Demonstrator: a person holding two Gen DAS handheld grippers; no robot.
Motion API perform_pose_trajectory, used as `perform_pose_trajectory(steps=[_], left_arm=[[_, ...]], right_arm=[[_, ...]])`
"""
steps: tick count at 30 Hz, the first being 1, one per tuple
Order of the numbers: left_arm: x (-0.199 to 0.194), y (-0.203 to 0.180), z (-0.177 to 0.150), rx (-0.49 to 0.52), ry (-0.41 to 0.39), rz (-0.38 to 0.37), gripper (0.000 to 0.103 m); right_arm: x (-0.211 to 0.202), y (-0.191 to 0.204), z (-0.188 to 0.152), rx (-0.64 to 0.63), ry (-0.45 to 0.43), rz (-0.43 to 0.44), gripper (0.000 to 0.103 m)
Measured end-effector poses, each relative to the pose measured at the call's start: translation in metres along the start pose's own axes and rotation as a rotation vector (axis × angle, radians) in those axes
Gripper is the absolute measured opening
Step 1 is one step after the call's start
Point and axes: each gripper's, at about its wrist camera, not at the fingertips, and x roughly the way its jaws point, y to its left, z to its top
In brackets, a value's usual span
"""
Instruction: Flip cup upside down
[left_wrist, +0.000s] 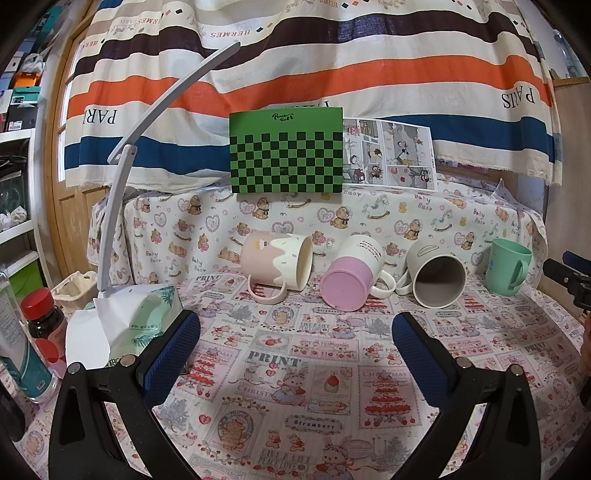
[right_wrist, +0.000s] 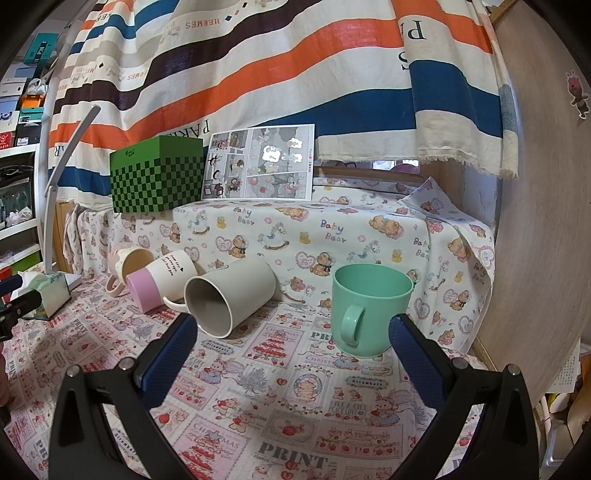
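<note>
Green cup (right_wrist: 370, 308) stands upright on the printed tablecloth (right_wrist: 280, 413), mouth up and handle facing the right wrist camera, just ahead of the right gripper (right_wrist: 293, 325), whose blue-padded jaws are spread wide with nothing between them. Three mugs lie on their sides to its left: a grey-white mug (right_wrist: 229, 301), a pink-based mug (left_wrist: 351, 277) and a pink drip-glaze mug (left_wrist: 277, 264). The left gripper (left_wrist: 295, 323) is likewise spread and empty.
</note>
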Motion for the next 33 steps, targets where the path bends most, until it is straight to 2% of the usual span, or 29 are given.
perform_pose_trajectory(steps=[10, 14, 33], left_arm=[[-0.0014, -0.0005, 0.0012, 0.007, -0.011, 0.005, 0.103], [-0.0024, -0.0003, 0.0016, 0.007, -0.016, 0.025, 0.103], [-0.0016, 0.0001, 0.0011, 0.000, -0.008, 0.009, 0.103]], right_arm=[[-0.0024, 0.0005, 0.0001, 0.008, -0.007, -0.047, 0.103], [-0.0031, -0.0011, 0.0003, 0.018, -0.008, -0.042, 0.103], [-0.0020, 0.0001, -0.0001, 0.007, -0.003, -0.038, 0.103]])
